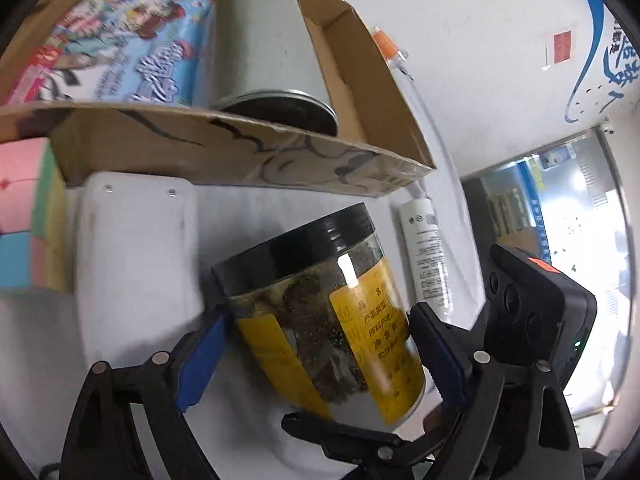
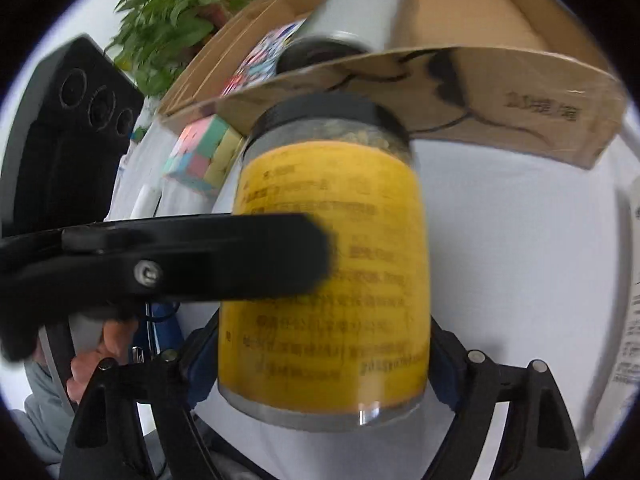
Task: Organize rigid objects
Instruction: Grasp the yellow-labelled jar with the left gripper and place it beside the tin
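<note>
A clear jar [image 1: 328, 320] with a black lid and yellow label is held off the white table, tilted. My left gripper [image 1: 316, 344] is shut on its sides with blue pads. My right gripper [image 2: 320, 360] is also shut on the jar [image 2: 332, 272], gripping near its base. One left finger [image 2: 200, 256] crosses in front of the jar in the right wrist view. Ahead is a cardboard box [image 1: 248, 156] holding a grey tin can [image 1: 264, 52] lying on its side and a colourful booklet [image 1: 116, 52]. The box [image 2: 520, 120] and can [image 2: 352, 12] also show in the right wrist view.
A pastel cube puzzle [image 1: 24, 216] and a white flat device [image 1: 136, 248] lie in front of the box. A white tube [image 1: 428, 256] and an orange-capped item [image 1: 388, 46] lie to the right. The cube [image 2: 204, 152] and a green plant [image 2: 176, 12] appear at left.
</note>
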The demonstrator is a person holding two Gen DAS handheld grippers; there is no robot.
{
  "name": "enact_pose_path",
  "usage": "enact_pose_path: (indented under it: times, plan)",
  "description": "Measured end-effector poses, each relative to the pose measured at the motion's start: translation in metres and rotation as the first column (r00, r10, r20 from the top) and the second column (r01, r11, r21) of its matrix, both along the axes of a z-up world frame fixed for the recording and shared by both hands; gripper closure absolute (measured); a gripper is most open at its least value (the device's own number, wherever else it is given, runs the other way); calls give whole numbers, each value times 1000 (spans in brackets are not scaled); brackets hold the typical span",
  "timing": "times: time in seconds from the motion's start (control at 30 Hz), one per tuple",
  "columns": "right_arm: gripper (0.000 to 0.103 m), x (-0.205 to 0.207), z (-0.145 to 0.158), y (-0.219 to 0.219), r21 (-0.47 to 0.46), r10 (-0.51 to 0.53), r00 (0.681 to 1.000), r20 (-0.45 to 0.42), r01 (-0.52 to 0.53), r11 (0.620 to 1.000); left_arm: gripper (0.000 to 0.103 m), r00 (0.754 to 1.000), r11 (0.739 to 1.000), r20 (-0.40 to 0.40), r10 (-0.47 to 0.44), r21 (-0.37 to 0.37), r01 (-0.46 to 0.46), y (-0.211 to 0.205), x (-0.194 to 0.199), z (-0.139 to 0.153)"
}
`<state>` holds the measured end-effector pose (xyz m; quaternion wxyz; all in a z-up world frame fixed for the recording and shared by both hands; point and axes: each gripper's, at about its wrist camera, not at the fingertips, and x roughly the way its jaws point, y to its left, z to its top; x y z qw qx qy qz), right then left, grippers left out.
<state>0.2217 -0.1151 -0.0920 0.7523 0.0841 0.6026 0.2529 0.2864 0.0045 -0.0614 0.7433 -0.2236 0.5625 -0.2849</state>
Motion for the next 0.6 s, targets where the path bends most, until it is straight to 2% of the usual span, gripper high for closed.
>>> enact_pose_path:
  times: [0.07, 0.13, 0.27, 0.37, 0.47, 0.6]
  plan:
    - [18, -1, 1, 0, 36, -7, 1000, 5, 6, 999, 18, 999, 1000, 37, 12, 23, -13, 2, -7, 10]
    - [18, -5, 15, -2, 48, -10, 999, 50, 7, 999, 18, 996, 1000, 84, 21, 15, -22, 6, -9, 27]
    - [18, -8, 72, -13, 54, -25, 977, 210, 14, 998, 19, 973, 1000, 230, 11, -6, -10, -4, -10, 96]
    - [18, 17, 112, -25, 64, -44, 954, 297, 26, 998, 19, 947, 1000, 321, -22, 22, 16, -19, 16, 139]
    - [18, 51, 129, -39, 81, -75, 949, 306, 53, 995, 19, 943, 998, 327, -53, 47, 40, -33, 59, 158]
    - [18, 84, 114, -50, 78, -106, 963, 250, 89, 993, 20, 970, 997, 234, -70, 36, 63, -43, 116, 135]
